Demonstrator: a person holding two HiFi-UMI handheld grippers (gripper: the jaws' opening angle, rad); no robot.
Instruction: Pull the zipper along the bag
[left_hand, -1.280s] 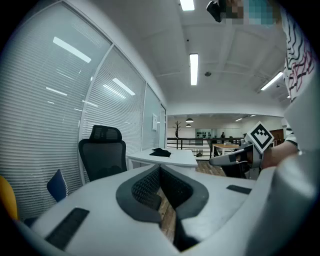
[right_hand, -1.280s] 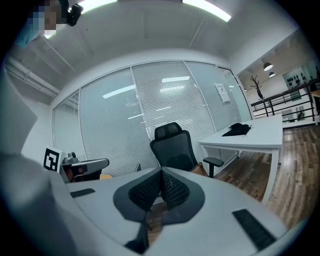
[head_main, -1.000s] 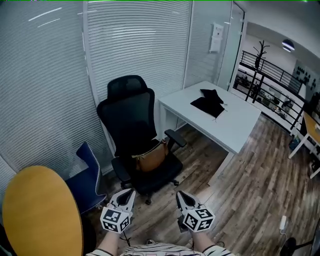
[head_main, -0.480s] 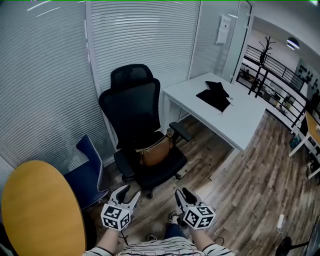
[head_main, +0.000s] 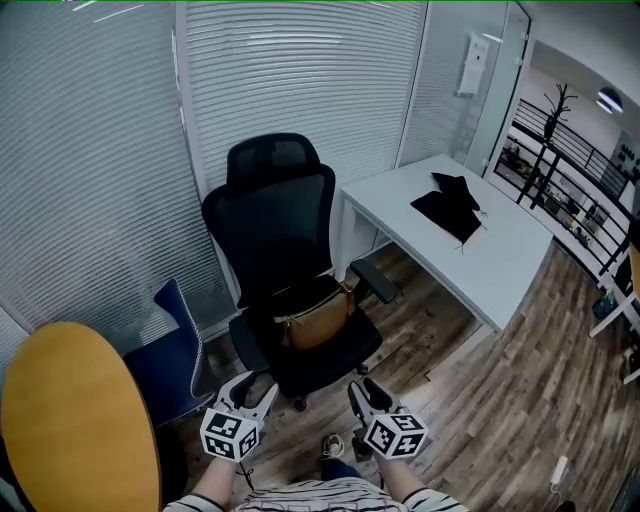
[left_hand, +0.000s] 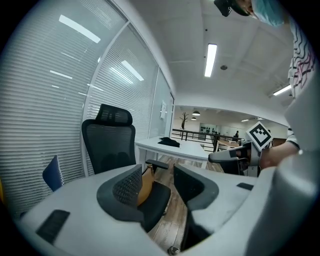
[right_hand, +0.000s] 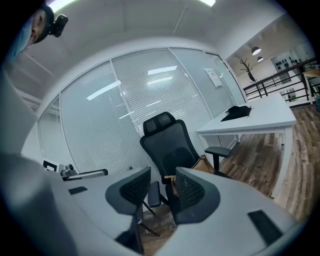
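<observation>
"Two tools up, and no zip pulled yet?" asks the picture desk.

"None that shows," says the photographer. "Held out in front of the person, the left tool (head_main: 255, 388) and the right tool (head_main: 364, 388) hang side by side. Their jaws stand wide and have just been opening, with nothing between them. The brown bag (head_main: 318, 318) lies on the seat of the black office chair (head_main: 285, 225), well ahead of both and untouched. Its zipper is too small to make out, so by my reading the whole job is left: reach in, steady the bag, take the pull, run it along."

"Room to get in?"

"Open wooden floor (head_main: 470, 400) leads straight to the seat. The bag sits close to the armrest (head_main: 377, 282) nearest the white tabletop (head_main: 505, 265), so that edge may crowd a tool. A blue chair (head_main: 178, 345) and a yellow round table (head_main: 70, 420) hem the other side, with slatted blinds (head_main: 300, 80) behind."
</observation>
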